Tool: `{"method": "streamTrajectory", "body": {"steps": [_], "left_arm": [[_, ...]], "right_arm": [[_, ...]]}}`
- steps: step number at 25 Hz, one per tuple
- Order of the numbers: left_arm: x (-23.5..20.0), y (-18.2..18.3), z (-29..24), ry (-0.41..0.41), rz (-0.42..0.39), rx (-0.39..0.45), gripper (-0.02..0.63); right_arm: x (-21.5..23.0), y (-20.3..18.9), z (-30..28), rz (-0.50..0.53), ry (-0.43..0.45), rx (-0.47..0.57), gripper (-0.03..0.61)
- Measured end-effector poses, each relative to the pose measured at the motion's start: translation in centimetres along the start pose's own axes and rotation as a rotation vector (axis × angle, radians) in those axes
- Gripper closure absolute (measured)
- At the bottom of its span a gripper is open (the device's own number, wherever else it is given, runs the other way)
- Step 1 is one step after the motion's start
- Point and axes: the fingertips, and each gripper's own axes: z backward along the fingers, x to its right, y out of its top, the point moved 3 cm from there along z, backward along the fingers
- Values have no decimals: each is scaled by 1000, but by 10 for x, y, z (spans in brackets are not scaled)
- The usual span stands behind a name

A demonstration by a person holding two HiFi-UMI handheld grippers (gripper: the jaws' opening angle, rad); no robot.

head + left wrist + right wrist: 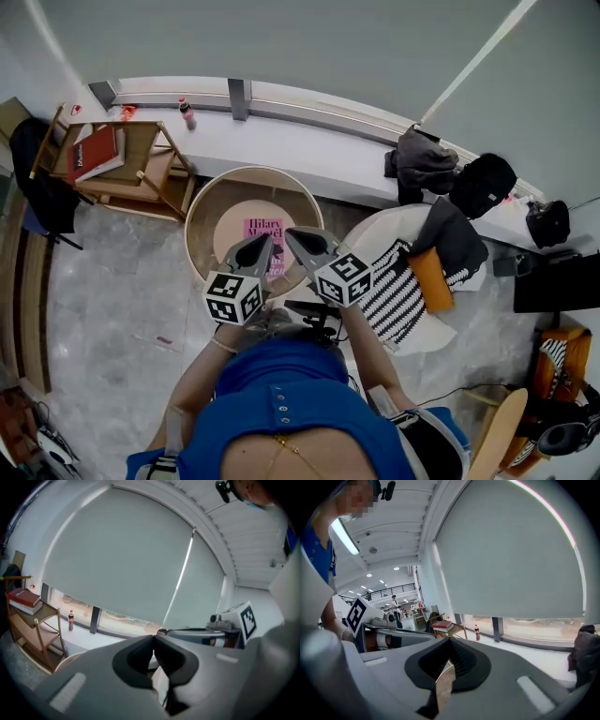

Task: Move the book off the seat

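Pink book on round seat, left gripper and right gripper closed, empty, above it.

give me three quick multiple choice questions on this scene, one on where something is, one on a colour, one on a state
1. Where does the pink book lie?
A. on the window ledge
B. on the round seat
C. on the floor

2. What colour is the other book, on the wooden folding chair?
A. green
B. yellow
C. red

3. How do the left tongs and right tongs stand?
A. both shut and empty
B. both wide open
C. left shut on the pink book

Answers:
1 B, the head view shows it flat on the round seat.
2 C, its cover is red.
3 A, each gripper view shows the jaws together with nothing between them.
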Motion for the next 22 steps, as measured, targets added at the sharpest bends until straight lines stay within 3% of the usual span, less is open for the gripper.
{"method": "streamTrajectory", "body": {"steps": [9,22], "left_arm": [[14,39,25,9,-58,99,612],[31,51,32,4,-79,140,612]], "right_arm": [[-23,33,26,94,-32,78,579],[-34,54,36,85,-14,158,580]]}}
